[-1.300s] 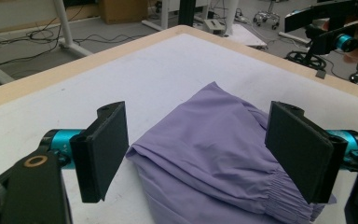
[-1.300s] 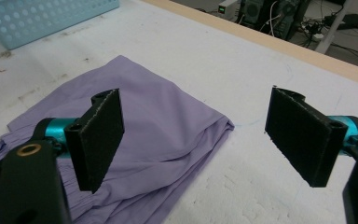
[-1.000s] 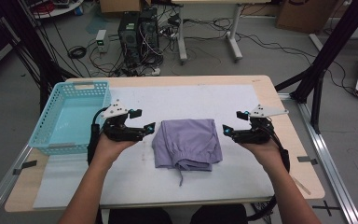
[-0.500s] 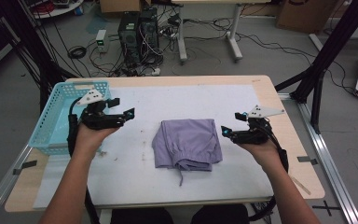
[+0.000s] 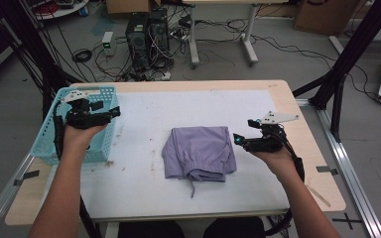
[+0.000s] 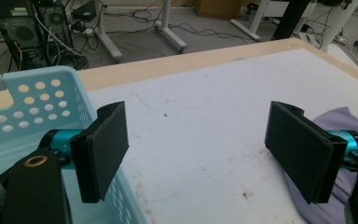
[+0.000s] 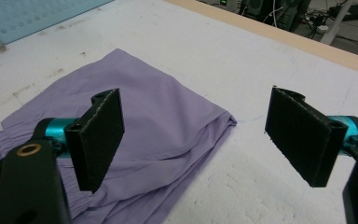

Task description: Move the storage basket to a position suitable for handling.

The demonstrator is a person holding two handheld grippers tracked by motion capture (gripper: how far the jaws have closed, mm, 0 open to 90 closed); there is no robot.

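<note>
The folded purple garment (image 5: 200, 158) lies at the centre of the high view, flat on the white mat (image 5: 188, 109) that covers the wooden table (image 5: 297, 109), with a drawstring trailing from its lower edge toward the bottom of the frame. The right gripper (image 5: 239, 140) sits right of centre in that view, just beside the garment's right edge and apart from it, its jaws pointing left toward the cloth; in the right gripper view its two black pads stand wide apart with nothing between them, and the garment (image 7: 135, 140) spreads across the lower left of that frame beneath and behind the left pad. The left gripper (image 5: 113, 113) is at the left of the high view, over the right rim of the light blue basket (image 5: 49, 134), well apart from the garment. In the left gripper view its jaws also stand wide and empty, the basket's (image 6: 28, 107) perforated wall fills the left side of the frame, and a corner of the garment (image 6: 340, 121) shows at the right edge behind the right pad.
</note>
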